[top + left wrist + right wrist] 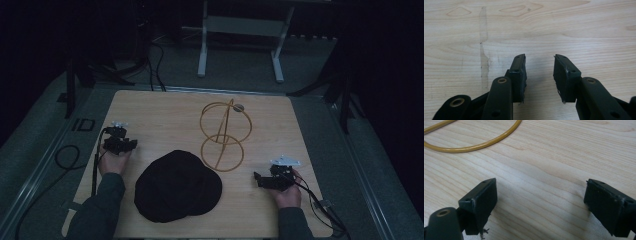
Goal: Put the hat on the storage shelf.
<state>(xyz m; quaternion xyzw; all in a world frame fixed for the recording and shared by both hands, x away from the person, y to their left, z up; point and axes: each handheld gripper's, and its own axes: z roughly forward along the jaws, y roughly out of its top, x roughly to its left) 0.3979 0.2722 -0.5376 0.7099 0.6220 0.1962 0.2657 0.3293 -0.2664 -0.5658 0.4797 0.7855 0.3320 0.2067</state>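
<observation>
High view: a light wooden tabletop point(165, 112) is sitting in a dim room, grey floor around it and a white frame stand point(240, 30) beyond its far edge. A black hat point(177, 186) is lying near the front edge, a yellow wire stand point(223, 135) just beyond it. The left gripper point(119, 142) and right gripper point(267, 180) are flanking the hat, apart from it.

Left gripper view: jaws are standing parted over bare wood point(574, 30), gripping nothing.

Right gripper view: jaws are gaping wide, empty; the wire stand's ring point(474, 146) is lying ahead.
</observation>
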